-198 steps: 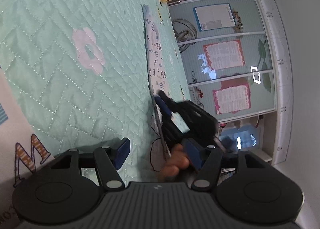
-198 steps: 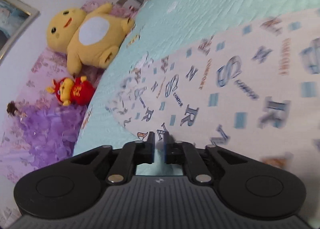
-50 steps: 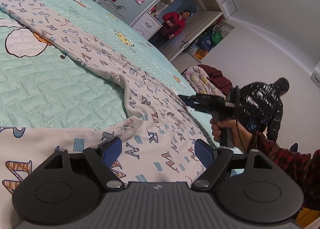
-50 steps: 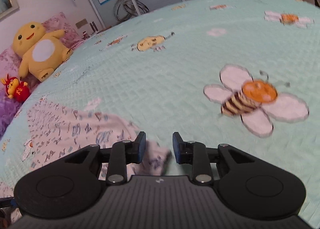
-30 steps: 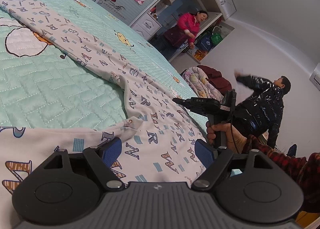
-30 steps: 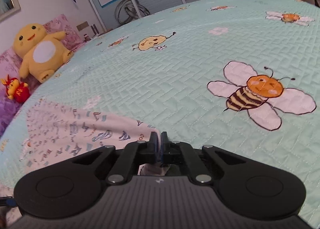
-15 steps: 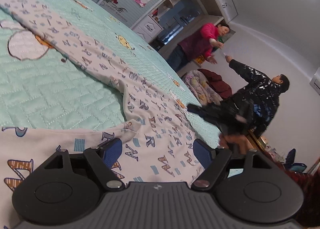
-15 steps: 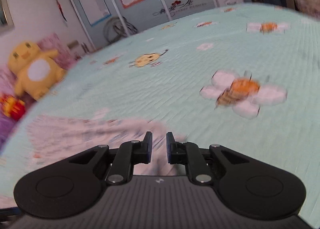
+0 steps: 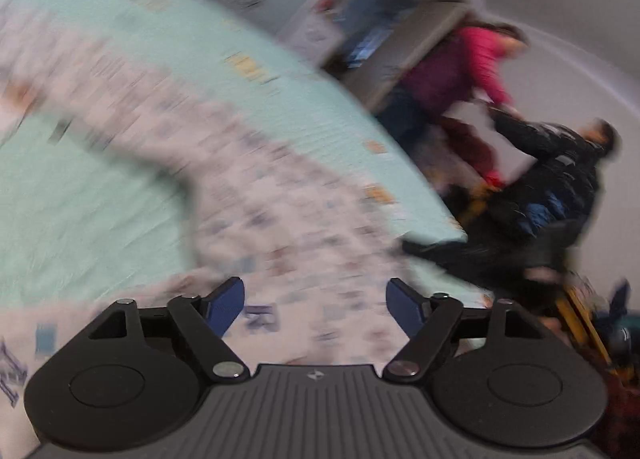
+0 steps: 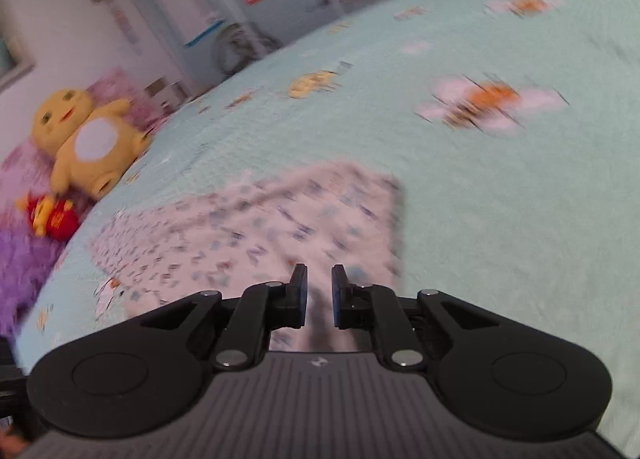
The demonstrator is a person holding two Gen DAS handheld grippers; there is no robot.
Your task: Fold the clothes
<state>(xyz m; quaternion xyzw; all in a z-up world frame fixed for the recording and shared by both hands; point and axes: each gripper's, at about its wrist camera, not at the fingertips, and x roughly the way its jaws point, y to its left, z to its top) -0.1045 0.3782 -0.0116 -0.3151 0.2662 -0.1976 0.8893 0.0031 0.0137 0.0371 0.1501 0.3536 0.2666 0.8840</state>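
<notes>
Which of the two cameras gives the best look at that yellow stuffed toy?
The right wrist view: the yellow stuffed toy sits at the bed's far left edge, slightly blurred but whole. The left wrist view faces the other way and shows none of it.

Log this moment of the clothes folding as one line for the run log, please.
task: fold clothes | left gripper: closing, nothing pinched, over printed garment | right gripper: slightly open, above garment | bedspread: garment lying on it | frames blurred

Motion blur smears the printed garment (image 9: pixel 280 195) in the left wrist view, so its letters cannot be read. Two people (image 9: pixel 472 71) past the bed (image 9: pixel 100 187) are blurred too. In the right wrist view the bee print (image 10: pixel 488 103) is streaked, and cloth perhaps sits between the right tool (image 10: pixel 319 287) pads.
</notes>
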